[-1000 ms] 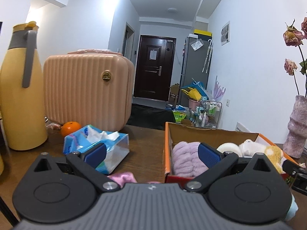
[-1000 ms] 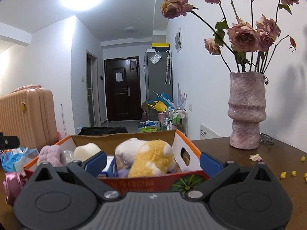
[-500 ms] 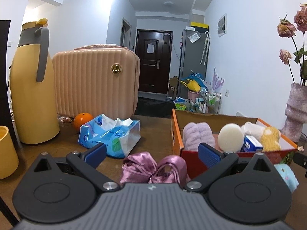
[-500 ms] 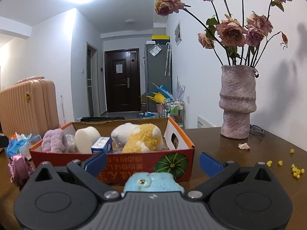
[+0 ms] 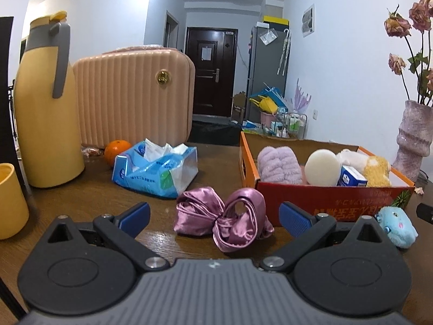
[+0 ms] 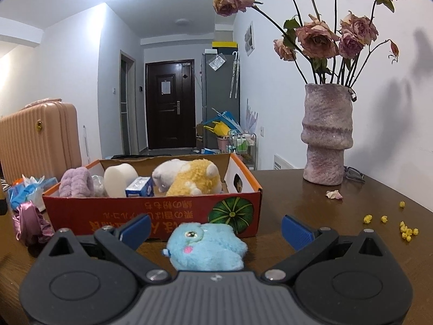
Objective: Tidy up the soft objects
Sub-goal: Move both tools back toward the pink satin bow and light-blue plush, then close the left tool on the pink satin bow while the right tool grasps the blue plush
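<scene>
Both grippers are wide open and hold nothing. The left gripper (image 5: 213, 215) faces a shiny pink cloth bow (image 5: 222, 220) on the table (image 5: 81, 197), and the right gripper (image 6: 215, 227) faces a blue fluffy toy (image 6: 207, 246). Both soft things lie just in front of the orange box (image 6: 151, 211), which has other soft toys inside.

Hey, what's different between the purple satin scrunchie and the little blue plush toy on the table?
The purple satin scrunchie is glossy, knotted fabric with a loop; the blue plush toy is fluffy, with an eye and a pink cheek spot. The scrunchie lies between the open left claw's fingers, the plush between the open right claw's. Both rest on the table, outside the orange box.
</scene>
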